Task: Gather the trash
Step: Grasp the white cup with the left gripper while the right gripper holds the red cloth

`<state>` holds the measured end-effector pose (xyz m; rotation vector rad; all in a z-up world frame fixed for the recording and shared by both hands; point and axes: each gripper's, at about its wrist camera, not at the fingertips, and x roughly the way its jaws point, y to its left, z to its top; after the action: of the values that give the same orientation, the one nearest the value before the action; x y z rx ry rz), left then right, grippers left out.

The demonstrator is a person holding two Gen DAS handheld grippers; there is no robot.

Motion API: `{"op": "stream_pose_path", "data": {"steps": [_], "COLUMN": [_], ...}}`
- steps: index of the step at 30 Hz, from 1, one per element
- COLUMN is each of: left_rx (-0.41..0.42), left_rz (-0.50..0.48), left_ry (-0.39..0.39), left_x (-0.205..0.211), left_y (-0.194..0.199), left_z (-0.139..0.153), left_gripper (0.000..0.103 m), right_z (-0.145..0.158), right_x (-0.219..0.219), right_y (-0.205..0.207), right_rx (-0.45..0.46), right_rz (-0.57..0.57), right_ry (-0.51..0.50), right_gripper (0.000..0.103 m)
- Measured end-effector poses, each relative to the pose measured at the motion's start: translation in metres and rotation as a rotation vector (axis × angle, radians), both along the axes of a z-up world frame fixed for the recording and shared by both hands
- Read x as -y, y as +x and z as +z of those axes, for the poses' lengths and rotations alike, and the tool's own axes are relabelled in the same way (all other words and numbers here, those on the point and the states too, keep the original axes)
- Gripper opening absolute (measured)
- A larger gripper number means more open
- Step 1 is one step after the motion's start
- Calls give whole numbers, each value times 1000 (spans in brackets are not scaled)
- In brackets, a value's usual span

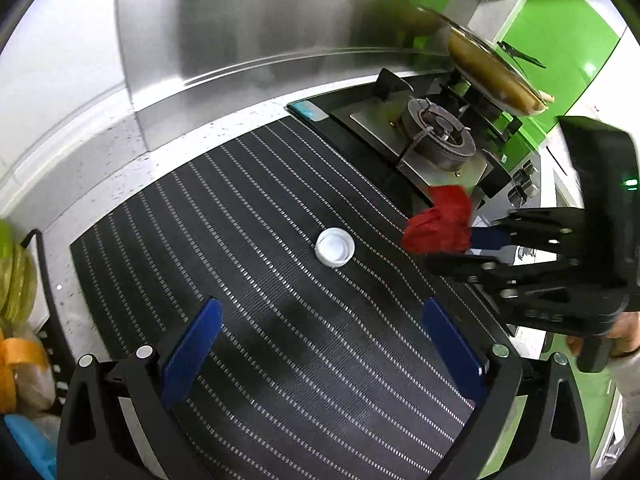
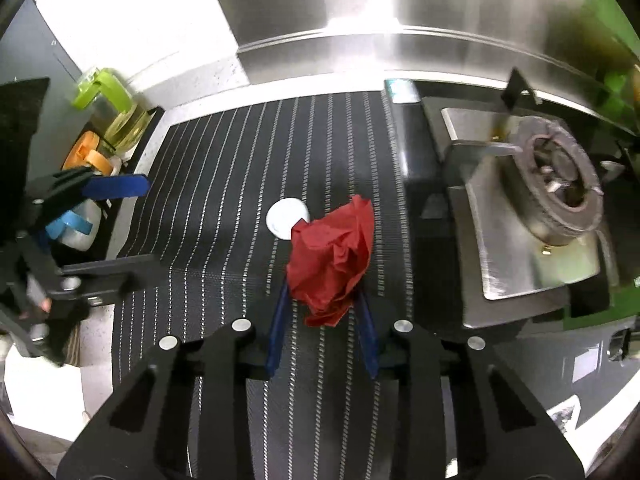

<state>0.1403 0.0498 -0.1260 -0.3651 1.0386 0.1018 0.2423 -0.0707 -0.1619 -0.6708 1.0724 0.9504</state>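
A crumpled red paper (image 2: 332, 258) is clamped between the blue pads of my right gripper (image 2: 325, 300), held above the striped black mat (image 2: 224, 184). The left wrist view shows the same paper (image 1: 438, 222) in the right gripper (image 1: 476, 246) at the right. A small white round lid (image 1: 335, 247) lies on the mat; it also shows just beyond the paper in the right wrist view (image 2: 285, 216). My left gripper (image 1: 320, 334) is open and empty, low over the mat, with the lid ahead of it. In the right wrist view it shows at the left (image 2: 120, 224).
A gas stove with a burner (image 2: 560, 196) stands right of the mat; a pan (image 1: 496, 76) sits on its far burner. A rack with oil and condiment bottles (image 2: 116, 120) stands at the left. A steel backsplash (image 1: 248, 32) runs behind.
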Motion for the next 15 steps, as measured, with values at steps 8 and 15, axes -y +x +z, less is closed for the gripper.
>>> {"op": "stream_pose_path", "data": {"steps": [8,15], "left_rx": [-29,-48], "left_rz": [-23,-16], "left_ry": [31,80], "left_x": [10,16], "left_y": [37,60], "left_z": [-22,-44], "left_gripper": [96,92], "right_z": [27,28], "right_x": [30,48], "right_y": [15,23], "right_rx": [30,20], "right_rz": [-58,-84], "right_ry": [24,33], "right_gripper": [31,31]}}
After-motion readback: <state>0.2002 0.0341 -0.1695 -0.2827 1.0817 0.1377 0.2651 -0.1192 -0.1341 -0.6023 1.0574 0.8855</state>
